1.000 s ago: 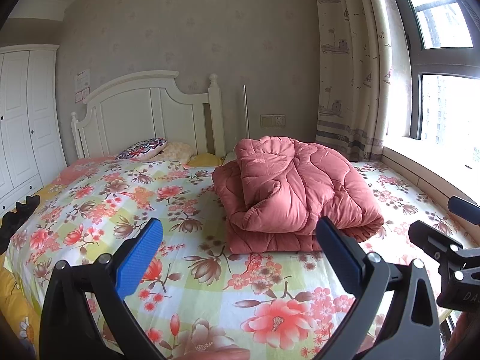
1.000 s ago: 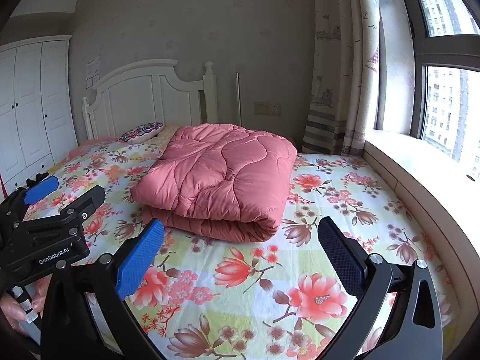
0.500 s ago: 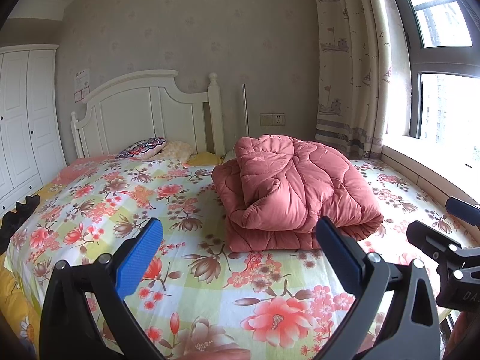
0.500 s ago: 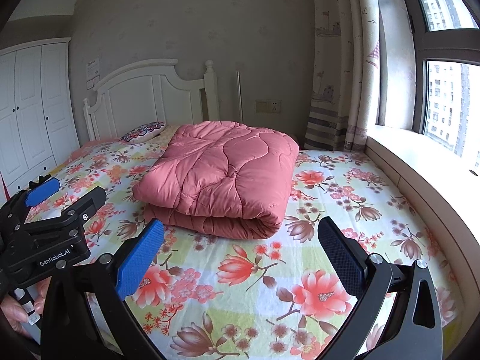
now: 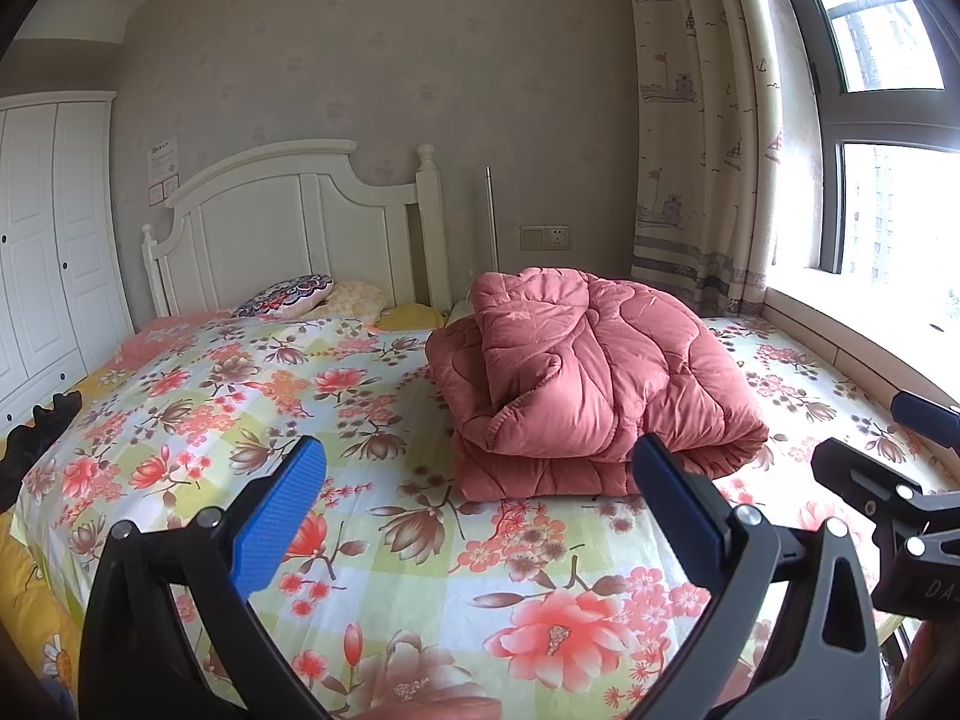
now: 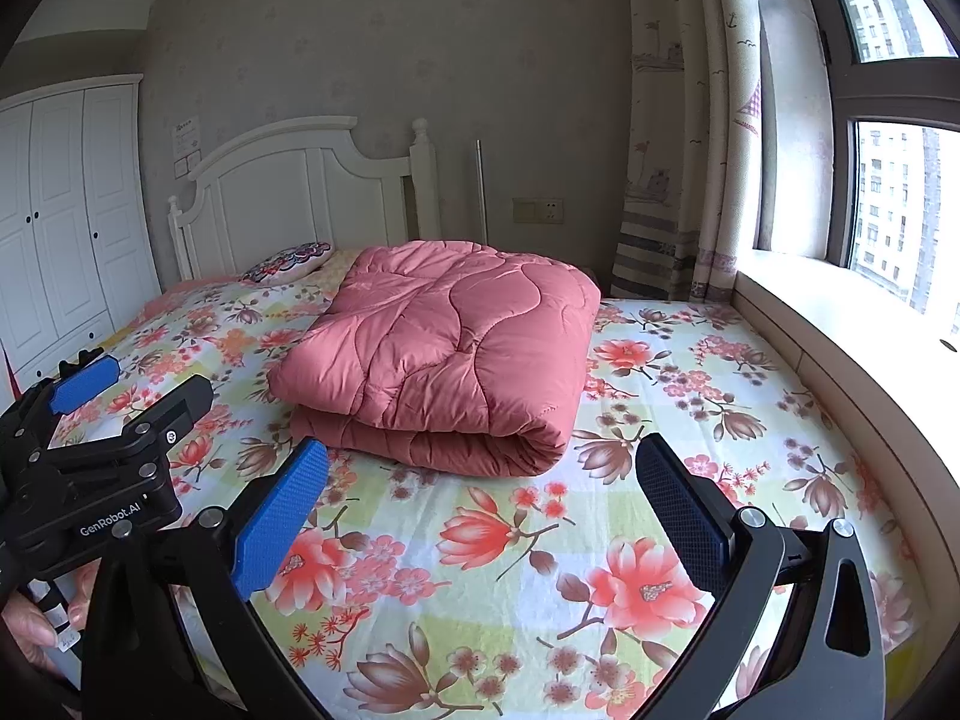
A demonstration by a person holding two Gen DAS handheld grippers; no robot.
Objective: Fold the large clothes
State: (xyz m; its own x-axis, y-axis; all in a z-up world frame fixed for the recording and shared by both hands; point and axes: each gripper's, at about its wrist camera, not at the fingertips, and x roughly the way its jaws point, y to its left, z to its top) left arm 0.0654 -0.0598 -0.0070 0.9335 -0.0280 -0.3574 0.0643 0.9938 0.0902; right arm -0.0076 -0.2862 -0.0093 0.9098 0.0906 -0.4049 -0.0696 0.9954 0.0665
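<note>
A pink quilted comforter [image 5: 594, 378] lies folded in a thick stack on the floral bed sheet [image 5: 372, 546]; it also shows in the right wrist view [image 6: 444, 354]. My left gripper [image 5: 480, 510] is open and empty, held above the sheet in front of the comforter. My right gripper [image 6: 480, 510] is open and empty too, short of the comforter's rolled front edge. Each gripper shows at the side of the other's view: the right gripper [image 5: 912, 492] and the left gripper [image 6: 90, 420].
A white headboard [image 5: 294, 228] and pillows [image 5: 288, 297] are at the far end of the bed. A white wardrobe [image 5: 42, 240] stands at the left. A curtain [image 5: 696, 138], window sill [image 6: 840, 324] and window are at the right. A dark cloth [image 5: 30, 444] lies at the bed's left edge.
Both views have shifted only slightly; the comforter sits a little lower in the right wrist view. Both grippers stay open and empty.
</note>
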